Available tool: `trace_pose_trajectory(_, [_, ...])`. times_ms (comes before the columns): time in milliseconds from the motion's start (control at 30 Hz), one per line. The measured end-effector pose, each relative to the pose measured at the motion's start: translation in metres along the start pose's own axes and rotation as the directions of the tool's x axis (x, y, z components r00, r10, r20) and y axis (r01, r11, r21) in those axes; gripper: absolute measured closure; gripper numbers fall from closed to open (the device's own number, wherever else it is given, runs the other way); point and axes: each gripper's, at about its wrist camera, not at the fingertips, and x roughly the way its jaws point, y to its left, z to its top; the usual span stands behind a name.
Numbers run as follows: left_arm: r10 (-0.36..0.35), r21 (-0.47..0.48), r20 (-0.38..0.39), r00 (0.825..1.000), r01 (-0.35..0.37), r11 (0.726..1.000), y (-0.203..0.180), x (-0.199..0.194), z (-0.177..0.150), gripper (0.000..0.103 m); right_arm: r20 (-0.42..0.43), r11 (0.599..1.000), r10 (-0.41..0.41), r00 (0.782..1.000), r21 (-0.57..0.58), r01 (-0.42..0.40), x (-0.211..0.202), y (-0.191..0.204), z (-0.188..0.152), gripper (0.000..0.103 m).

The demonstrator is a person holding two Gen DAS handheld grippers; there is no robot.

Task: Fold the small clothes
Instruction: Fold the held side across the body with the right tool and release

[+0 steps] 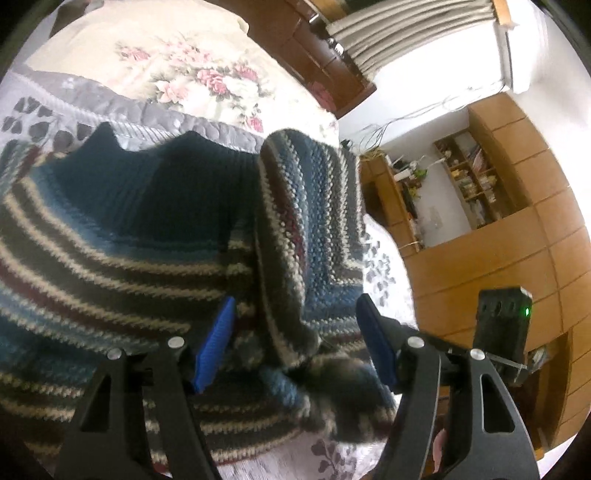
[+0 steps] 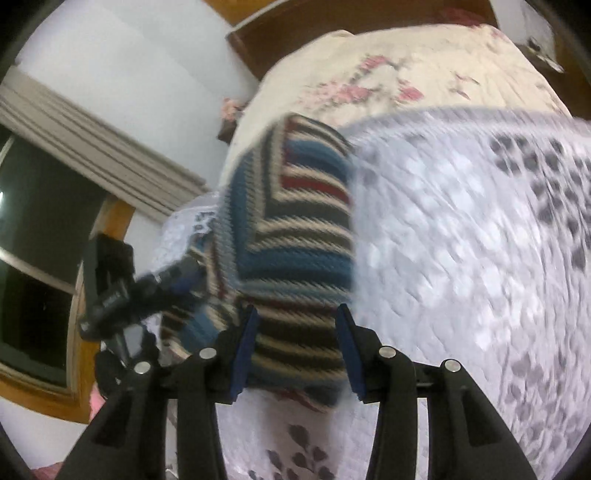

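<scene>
Striped knit sweater [image 1: 122, 236] lies on the bed, on a white quilt with grey leaf print [image 2: 461, 258]. Stripes run navy, teal, cream and dark red; dark ribbed collar sits at the far side in the left wrist view. One section [image 1: 306, 206] is folded over the body, its stripes running at an angle to those beneath.

Left gripper [image 1: 295, 347]: blue fingers [image 1: 216, 343] spread wide, set either side of the near end of the folded section. No cloth pinched between them; contact with the knit cannot be judged from this view.

Right gripper [image 2: 297, 354]: blue fingers [image 2: 243, 354] also apart, straddling a folded band of the sweater [image 2: 295, 240]. Cloth fills the gap, but the frame is blurred and grip cannot be confirmed. The left gripper's black body [image 2: 110, 288] shows to the left, against the sweater edge.

Beyond the quilt, a cream floral bedspread [image 1: 177, 70] covers the far bed. Wooden shelving [image 1: 476, 177] stands right; curtain [image 1: 402, 33] far right.
</scene>
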Motion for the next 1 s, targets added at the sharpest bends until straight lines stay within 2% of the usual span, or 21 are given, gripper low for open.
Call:
trace_pose_trajectory(200, [0.046, 0.008, -0.044, 0.998, -0.046, 0.999, -0.005, 0.027, 0.012, 0.035, -0.005, 0.997, 0.025, 1.000, 0.080, -0.024, 0.003, -0.034, -0.024, 0.058])
trace_pose_trajectory(333, [0.057, 0.014, -0.060, 0.997, -0.056, 0.998, -0.011, 0.035, 0.017, 0.035, 0.006, 0.995, 0.041, 0.999, 0.094, -0.041, 0.000, -0.037, -0.031, 0.058])
trace_pose_trajectory(400, [0.046, 0.021, -0.055, 0.997, -0.045, 0.999, -0.016, 0.036, 0.016, 0.046, 0.013, 0.995, 0.042, 0.999, 0.089, -0.043, -0.003, -0.038, -0.033, 0.058])
trace_pose_trajectory(467, [0.032, 0.033, -0.057, 0.998, -0.031, 0.999, -0.022, 0.036, 0.015, 0.062, 0.016, 0.995, 0.045, 0.999, 0.087, -0.046, -0.004, -0.037, -0.034, 0.058])
trace_pose_trajectory(500, [0.024, 0.034, -0.060, 0.998, -0.022, 0.999, -0.023, 0.038, 0.015, 0.063, 0.017, 0.995, 0.051, 0.999, 0.087, -0.052, -0.004, -0.037, -0.035, 0.058])
trace_pose_trajectory(600, [0.054, 0.019, -0.078, 0.995, -0.053, 0.998, -0.024, 0.047, 0.017, 0.058, 0.019, 0.994, 0.058, 0.998, 0.089, -0.060, -0.001, -0.036, -0.035, 0.058])
trace_pose_trajectory(667, [0.056, 0.003, -0.091, 0.994, -0.056, 0.998, -0.020, 0.053, 0.017, 0.047, 0.020, 0.994, 0.064, 0.998, 0.091, -0.066, 0.000, -0.035, -0.035, 0.058])
trace_pose_trajectory(700, [0.053, -0.002, -0.096, 0.994, -0.054, 0.999, -0.019, 0.056, 0.017, 0.044, 0.021, 0.993, 0.066, 0.998, 0.092, -0.068, 0.000, -0.035, -0.036, 0.058])
trace_pose_trajectory(800, [0.060, -0.006, -0.098, 0.993, -0.061, 0.998, -0.020, 0.062, 0.017, 0.043, 0.023, 0.993, 0.067, 0.998, 0.096, -0.069, 0.000, -0.036, -0.037, 0.058])
trace_pose_trajectory(867, [0.066, -0.009, -0.091, 0.994, -0.067, 0.998, -0.021, 0.062, 0.018, 0.067, 0.026, 0.992, 0.066, 0.997, 0.102, -0.068, -0.002, -0.038, -0.040, 0.058])
trace_pose_trajectory(933, [0.029, -0.027, -0.072, 0.997, -0.031, 0.999, -0.020, 0.059, 0.019, 0.077, 0.033, 0.992, 0.064, 0.997, 0.110, -0.067, -0.006, -0.040, -0.043, 0.058])
trace_pose_trajectory(1000, [0.005, -0.020, -0.047, 0.999, -0.006, 1.000, -0.024, 0.052, 0.018, 0.080, 0.038, 0.991, 0.063, 0.997, 0.115, -0.067, -0.011, -0.042, -0.045, 0.058])
